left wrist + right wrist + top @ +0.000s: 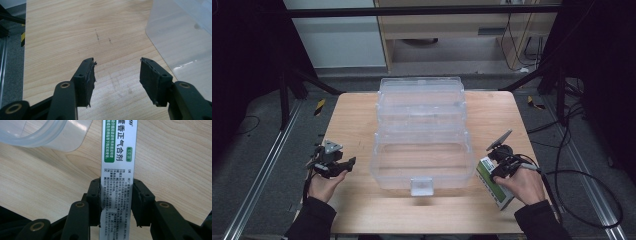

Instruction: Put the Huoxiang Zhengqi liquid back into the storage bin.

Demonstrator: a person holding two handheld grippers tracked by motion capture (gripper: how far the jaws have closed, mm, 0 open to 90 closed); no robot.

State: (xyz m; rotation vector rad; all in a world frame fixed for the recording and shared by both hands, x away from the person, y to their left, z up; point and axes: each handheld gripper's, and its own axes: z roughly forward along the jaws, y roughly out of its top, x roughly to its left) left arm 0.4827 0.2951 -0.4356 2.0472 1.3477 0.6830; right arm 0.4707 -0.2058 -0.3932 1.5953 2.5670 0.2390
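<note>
A white and green medicine box [493,184] lies on the wooden table [357,120], just right of a clear plastic storage box [384,172]. My right gripper [493,173] reaches onto it from the right. In the right gripper view both pads press the long sides of the medicine box [118,157], so my right gripper [116,185] is shut on it. My left gripper [347,165] rests low at the table's left, held in a hand. It stands open over bare wood [62,32], with nothing between the fingers of my left gripper [117,66].
The clear storage box spans the table's middle, with tiered trays stepping back and a latch [421,186] at the front. Its corner [180,45] lies right of the left gripper, and its rim [45,135] sits ahead-left of the right one. Cables [582,175] trail off the right edge.
</note>
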